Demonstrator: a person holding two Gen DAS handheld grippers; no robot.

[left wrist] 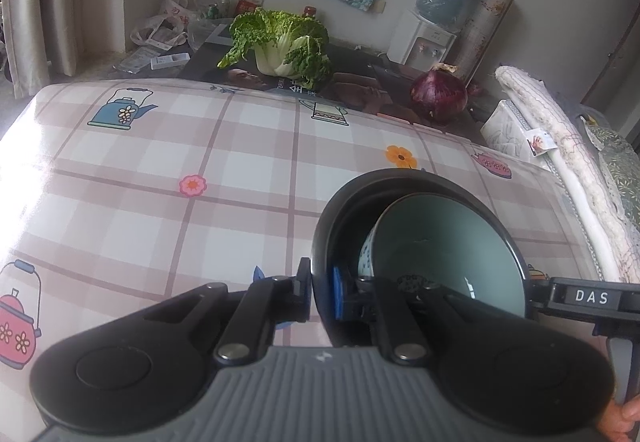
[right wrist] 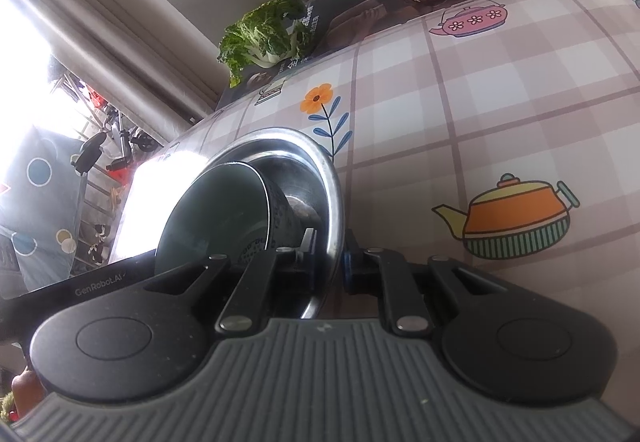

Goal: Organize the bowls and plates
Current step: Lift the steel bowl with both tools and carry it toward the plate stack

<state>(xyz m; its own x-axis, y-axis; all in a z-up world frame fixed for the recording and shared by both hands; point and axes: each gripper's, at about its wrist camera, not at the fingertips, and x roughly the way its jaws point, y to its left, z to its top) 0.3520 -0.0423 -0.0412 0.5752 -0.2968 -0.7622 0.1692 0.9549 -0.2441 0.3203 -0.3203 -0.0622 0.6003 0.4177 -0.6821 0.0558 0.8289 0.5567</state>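
Observation:
A metal bowl point(left wrist: 332, 217), dark in the left wrist view and shiny steel in the right wrist view point(right wrist: 320, 161), holds a smaller patterned bowl with a green-grey inside point(left wrist: 440, 242), also in the right wrist view point(right wrist: 212, 217). My left gripper point(left wrist: 320, 294) is shut on the metal bowl's left rim. My right gripper point(right wrist: 328, 258) is shut on the opposite rim. The other gripper shows at the edge of each view. The stack is held over the checked tablecloth point(left wrist: 200, 161).
A napa cabbage point(left wrist: 280, 41) and a red onion point(left wrist: 438, 91) lie on a dark poster at the table's far edge. A padded chair back point(left wrist: 560, 145) stands at the right. A water dispenser point(left wrist: 432, 33) is behind.

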